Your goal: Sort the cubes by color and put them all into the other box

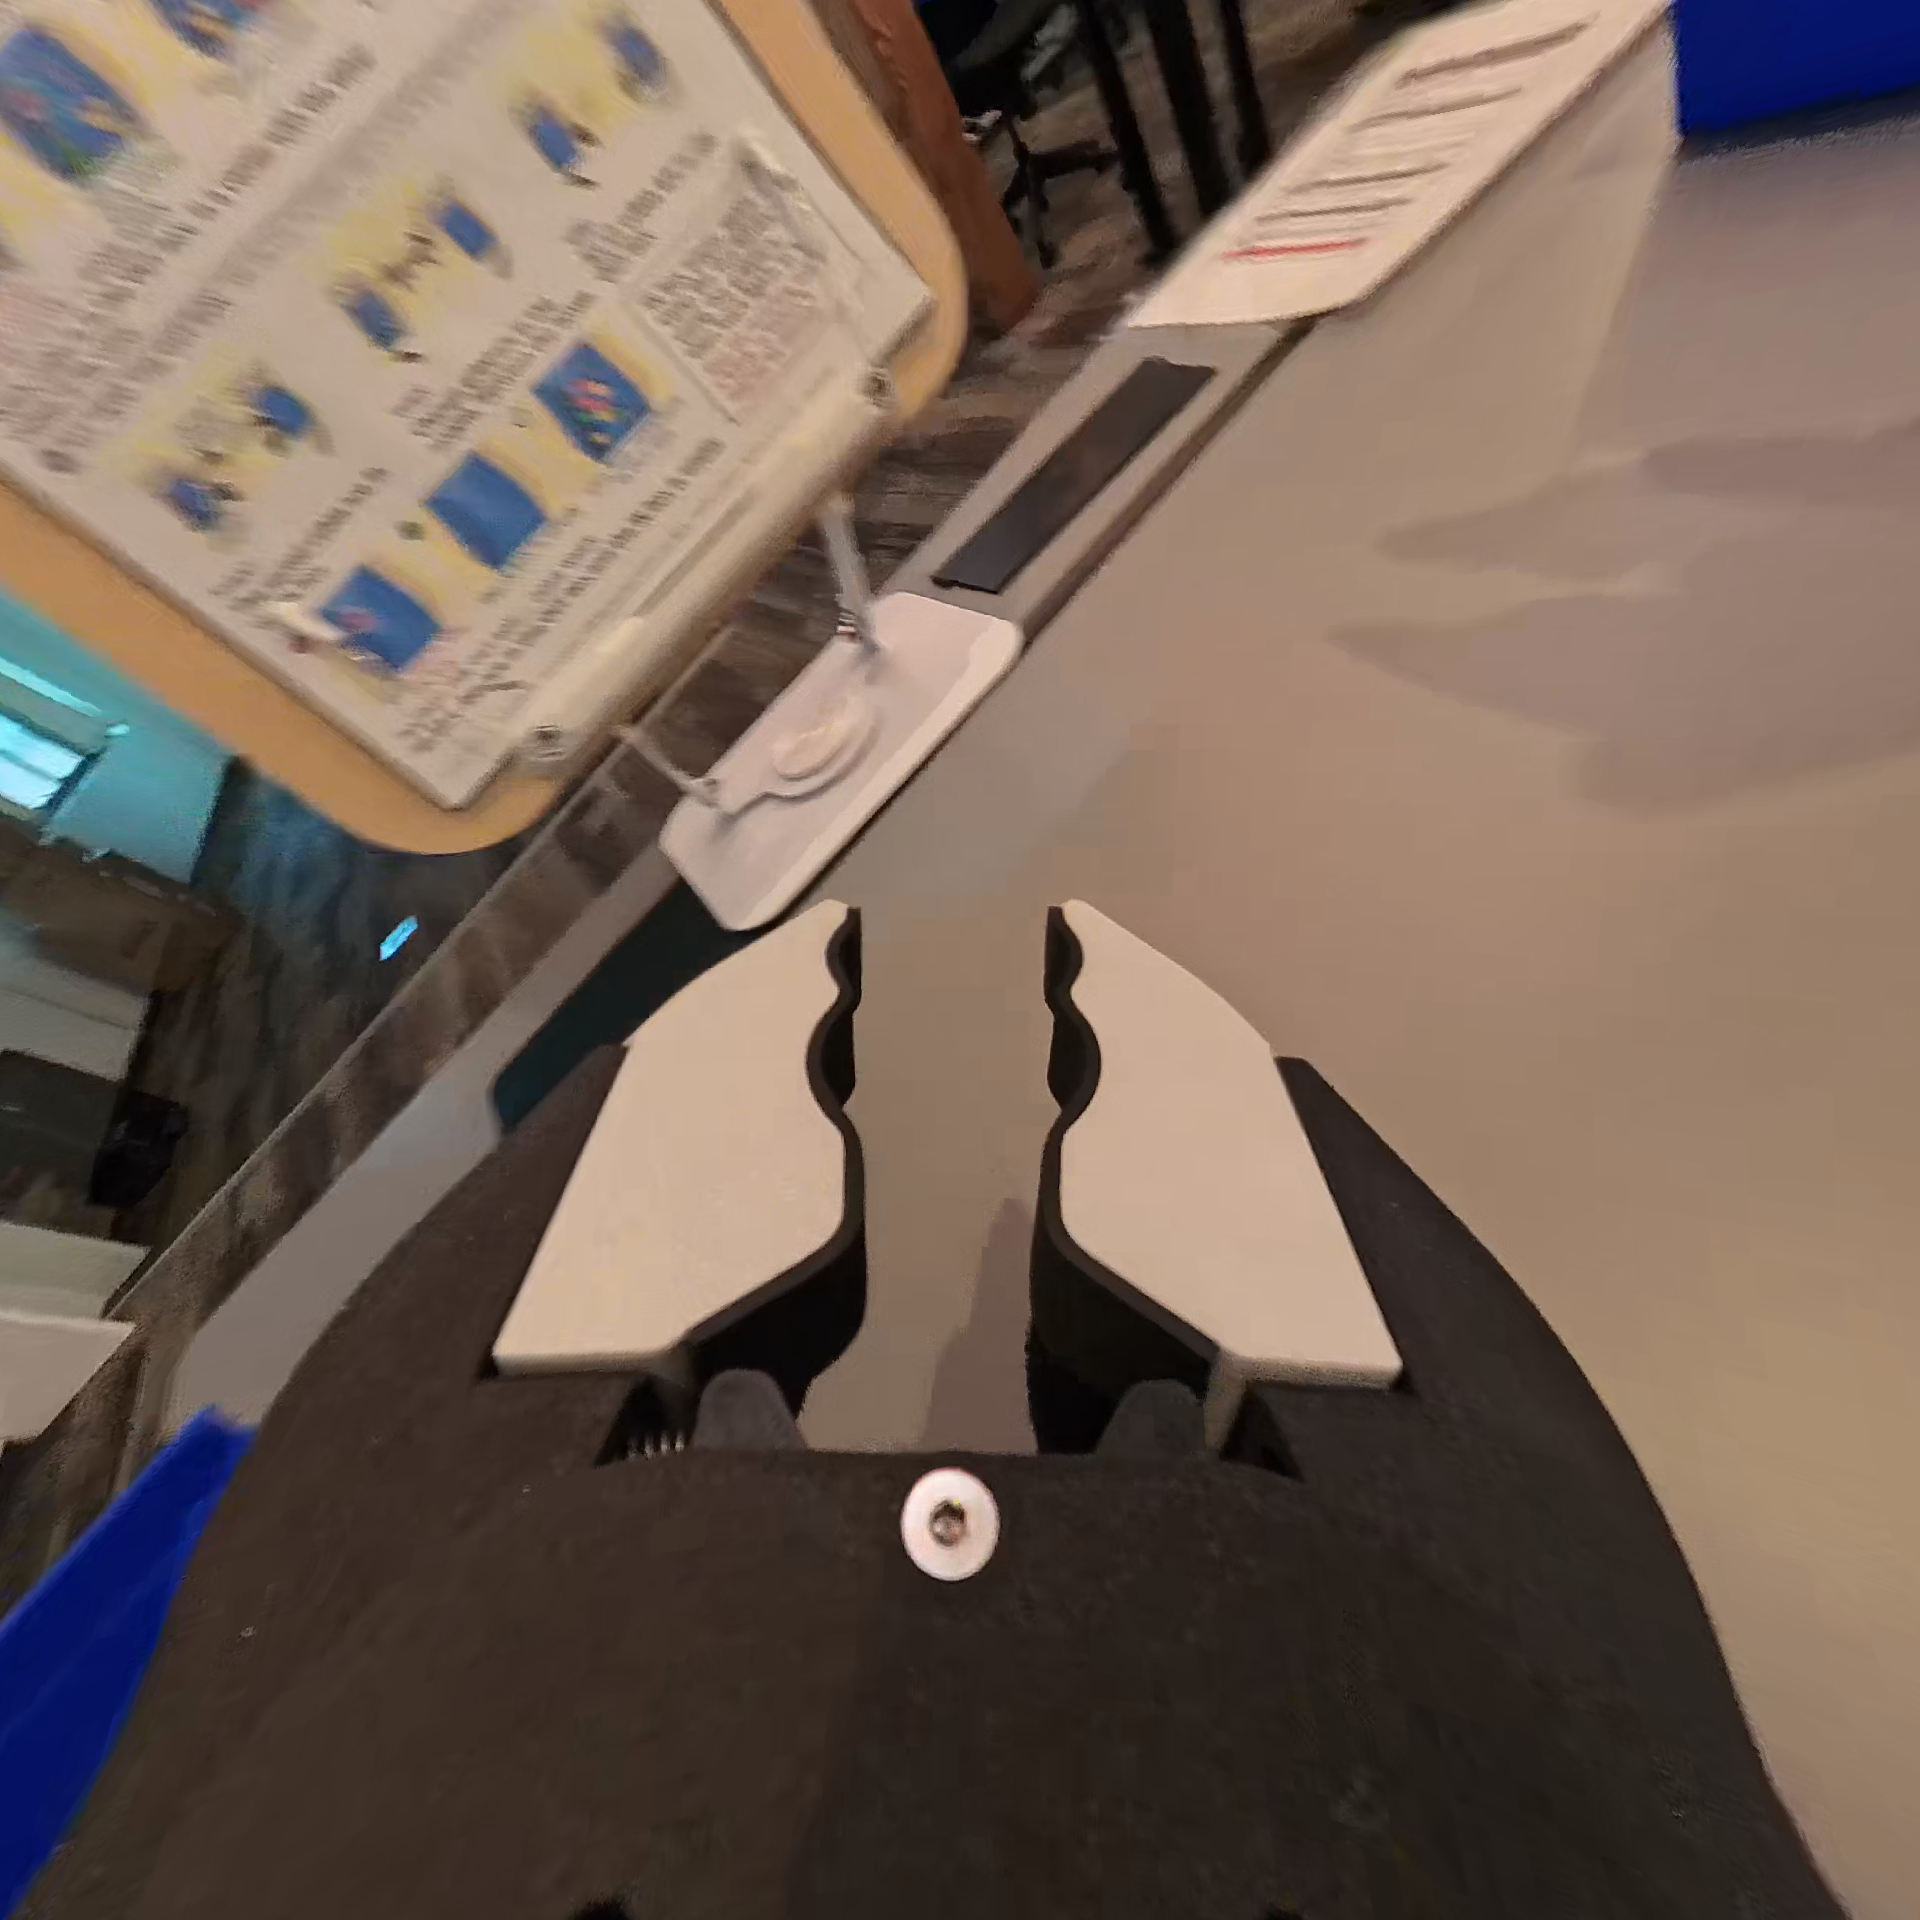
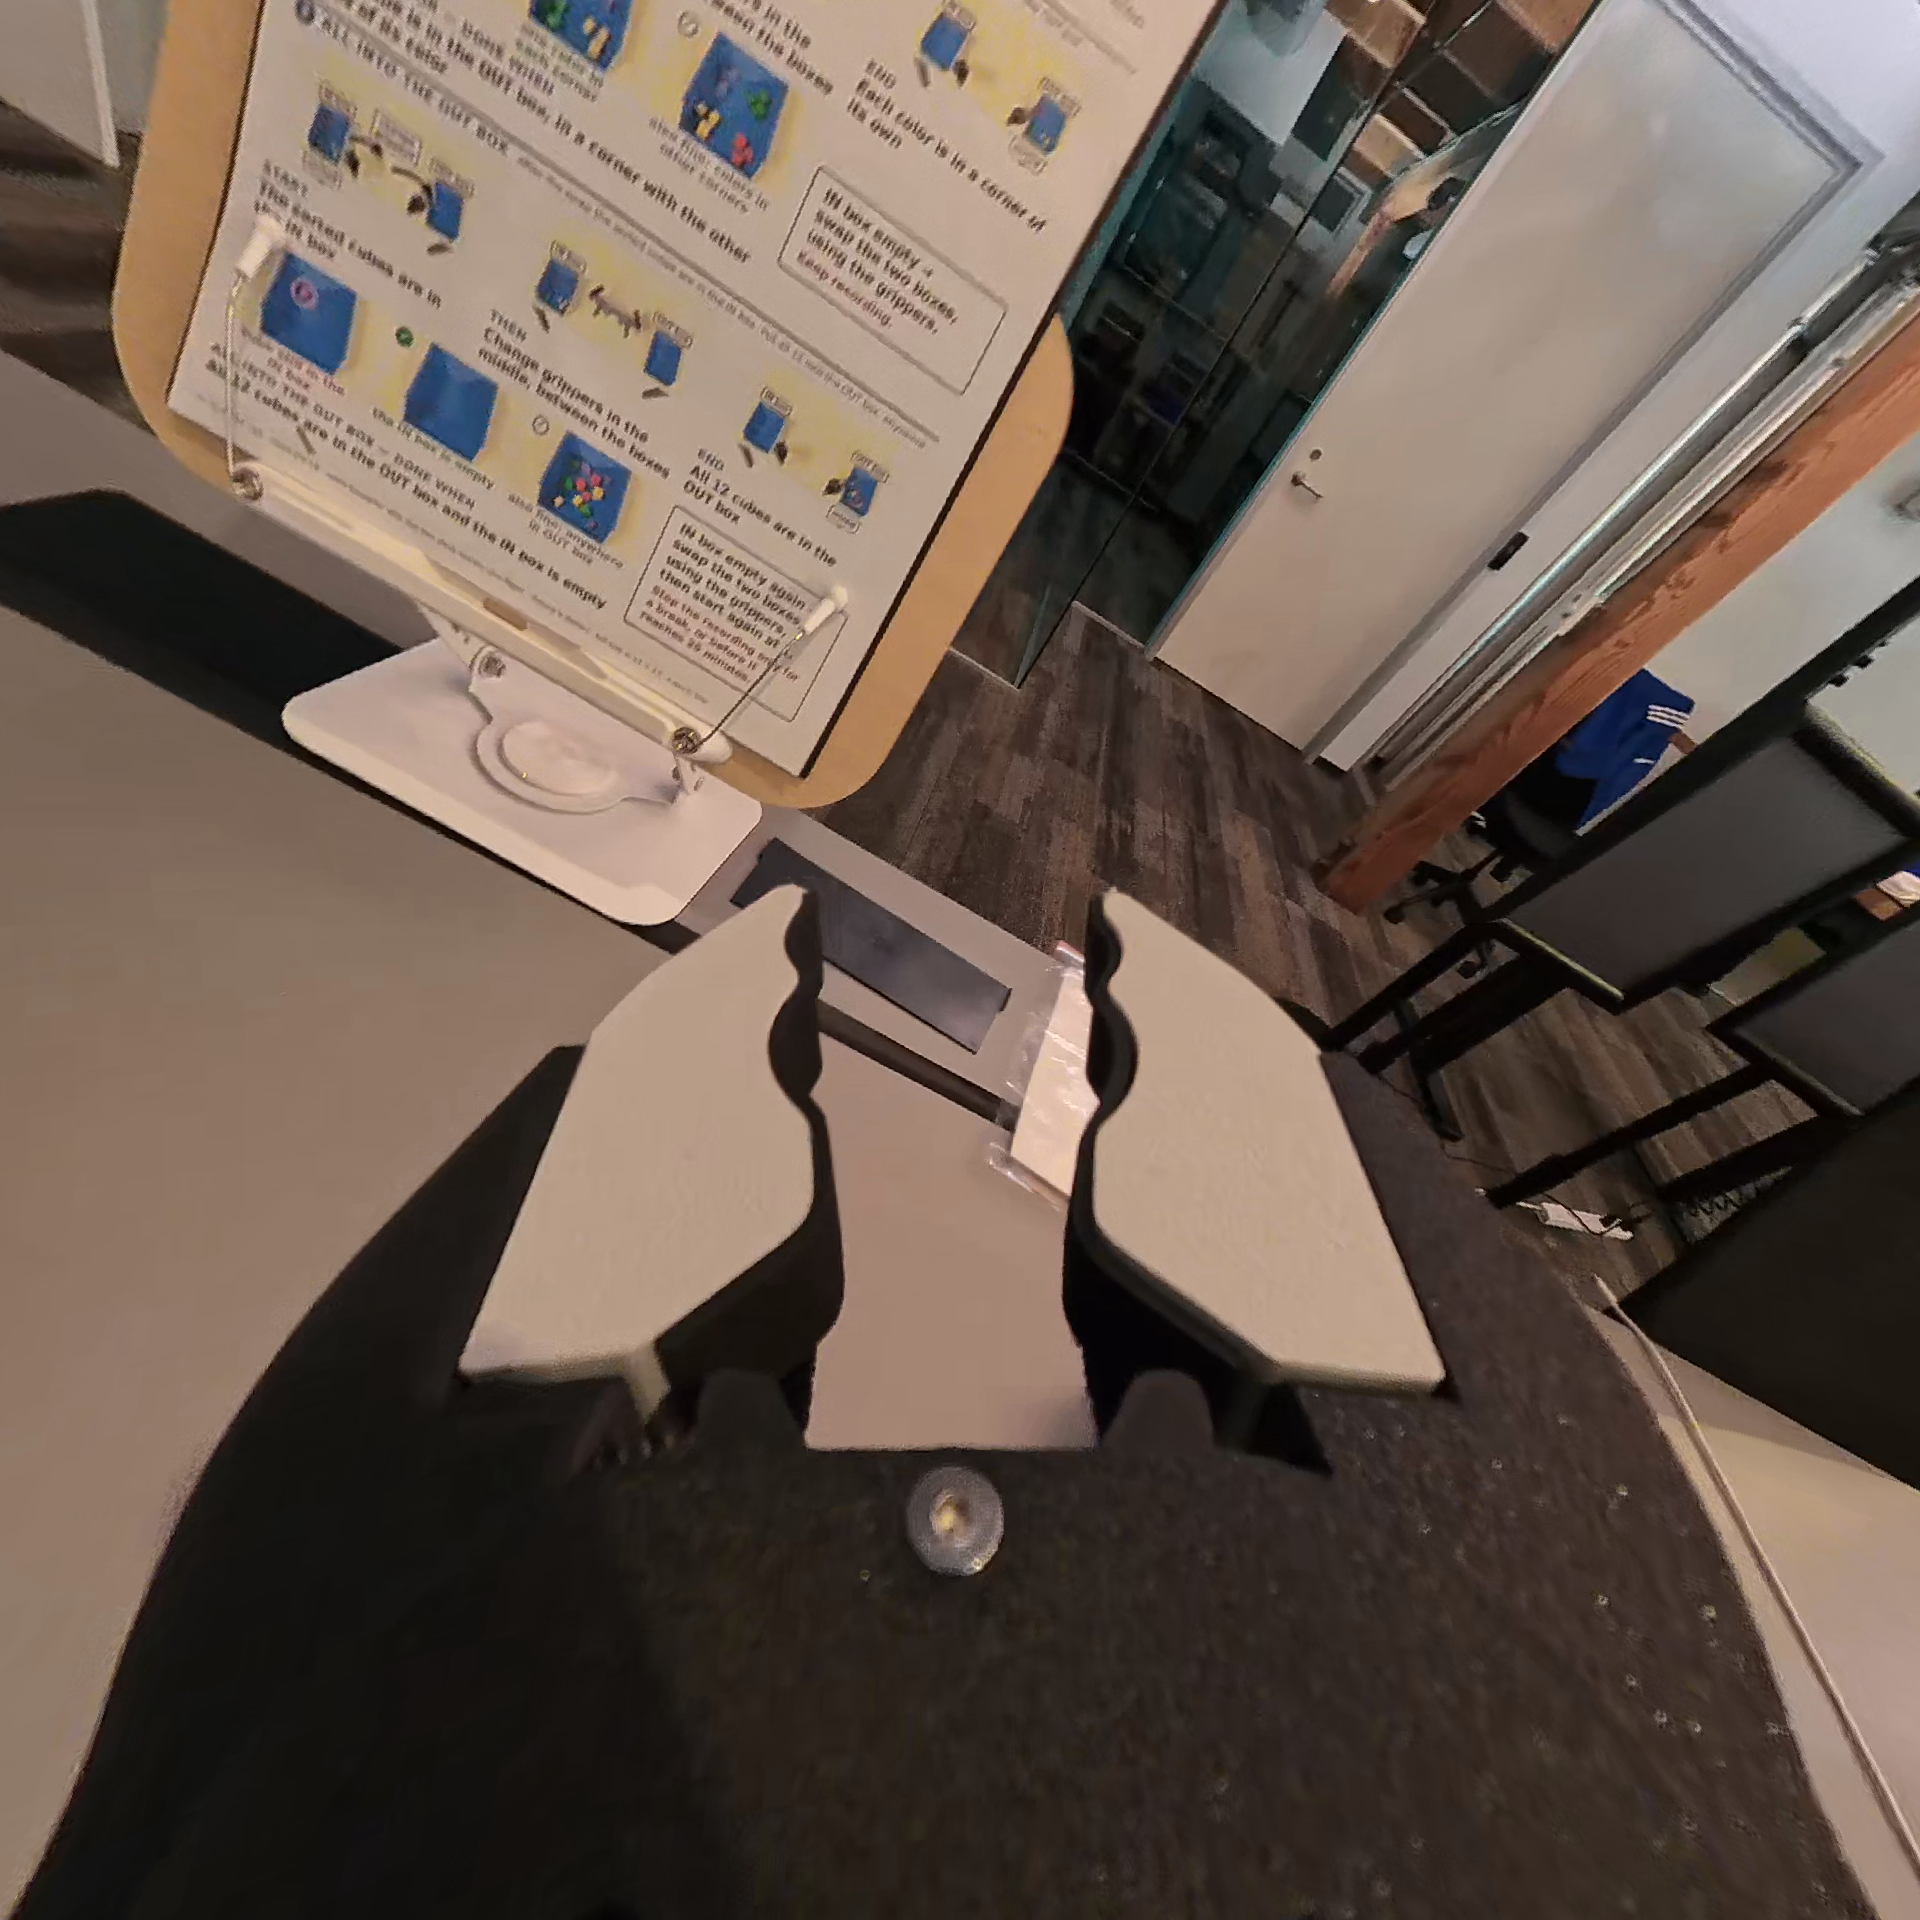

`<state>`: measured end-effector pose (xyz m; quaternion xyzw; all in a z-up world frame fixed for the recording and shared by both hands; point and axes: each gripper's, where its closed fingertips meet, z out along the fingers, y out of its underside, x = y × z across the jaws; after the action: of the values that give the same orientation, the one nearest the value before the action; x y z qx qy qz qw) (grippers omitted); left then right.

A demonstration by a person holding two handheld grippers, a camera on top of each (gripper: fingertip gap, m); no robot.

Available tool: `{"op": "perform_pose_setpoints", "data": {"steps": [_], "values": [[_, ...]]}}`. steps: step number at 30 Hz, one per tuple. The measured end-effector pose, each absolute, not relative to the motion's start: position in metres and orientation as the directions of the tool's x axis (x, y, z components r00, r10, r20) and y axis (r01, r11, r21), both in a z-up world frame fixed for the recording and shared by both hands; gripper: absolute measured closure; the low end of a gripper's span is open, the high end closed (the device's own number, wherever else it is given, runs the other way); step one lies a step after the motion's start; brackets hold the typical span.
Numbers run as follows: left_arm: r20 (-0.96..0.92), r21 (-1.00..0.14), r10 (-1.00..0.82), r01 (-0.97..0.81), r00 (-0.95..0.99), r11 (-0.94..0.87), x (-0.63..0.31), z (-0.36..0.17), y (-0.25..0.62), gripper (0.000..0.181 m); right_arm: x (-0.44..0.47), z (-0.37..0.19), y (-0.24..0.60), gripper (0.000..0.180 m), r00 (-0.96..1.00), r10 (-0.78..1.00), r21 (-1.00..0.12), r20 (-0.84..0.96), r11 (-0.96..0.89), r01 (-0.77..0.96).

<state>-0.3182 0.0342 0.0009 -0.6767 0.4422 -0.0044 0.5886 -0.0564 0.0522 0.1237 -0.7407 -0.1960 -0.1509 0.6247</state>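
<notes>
— Fingers on the left gripper?
— Spread, nothing between them, over the plain grey tabletop. One blue plastic box sits behind its left finger, another far ahead to the right.
— Right gripper?
— Also parted and empty; a white-footed instruction board stands ahead-left.
— Cubes?
— None visible.

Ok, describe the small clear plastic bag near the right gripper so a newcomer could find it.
Start at the grey table, then its far edge beyond the white stand base. The clear plastic bag lies by the dark slot, partly behind the right gripper: the only crinkly, see-through item.
</notes>
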Motion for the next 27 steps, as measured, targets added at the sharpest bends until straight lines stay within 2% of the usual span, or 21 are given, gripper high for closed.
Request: {"op": "perform_pose_setpoints", "data": {"steps": [5, 9, 13, 16, 22, 27], "values": [[-0.537, -0.821, -0.392, -0.569, 0.747, 0.038, -0.429, 0.08, 0.037, 0.151, -0.062, 0.108, 0.058, 0.128, 0.865, 0.153, -0.848, 0.478, -0.178, 0.5], [-0.558, -0.77, -0.324, -0.622, 0.764, -0.142, -0.543, 0.088, 0.05, 0.151, -0.063, 0.105, 0.061, 0.127, 0.868, 0.18, -0.851, 0.462, -0.187, 0.491], [-0.584, -0.658, -0.498, -0.734, 0.641, -0.172, -0.606, 0.047, 0.063, 0.145, -0.063, 0.097, 0.062, 0.126, 0.859, 0.217, -0.838, 0.464, -0.209, 0.505], [-0.514, -0.617, -0.605, -0.752, 0.609, -0.232, -0.628, 0.004, 0.072, 0.142, -0.067, 0.089, 0.062, 0.124, 0.86, 0.264, -0.839, 0.437, -0.225, 0.496], [-0.427, -0.535, -0.755, -0.812, 0.498, -0.232, -0.633, -0.073, 0.092, 0.139, -0.085, 0.069, 0.064, 0.121, 0.849, 0.388, -0.838, 0.359, -0.267, 0.476], [-0.416, -0.443, -0.822, -0.877, 0.388, -0.189, -0.638, -0.113, 0.114, 0.136, -0.098, 0.049, 0.064, 0.121, 0.835, 0.481, -0.838, 0.269, -0.311, 0.448]]}}
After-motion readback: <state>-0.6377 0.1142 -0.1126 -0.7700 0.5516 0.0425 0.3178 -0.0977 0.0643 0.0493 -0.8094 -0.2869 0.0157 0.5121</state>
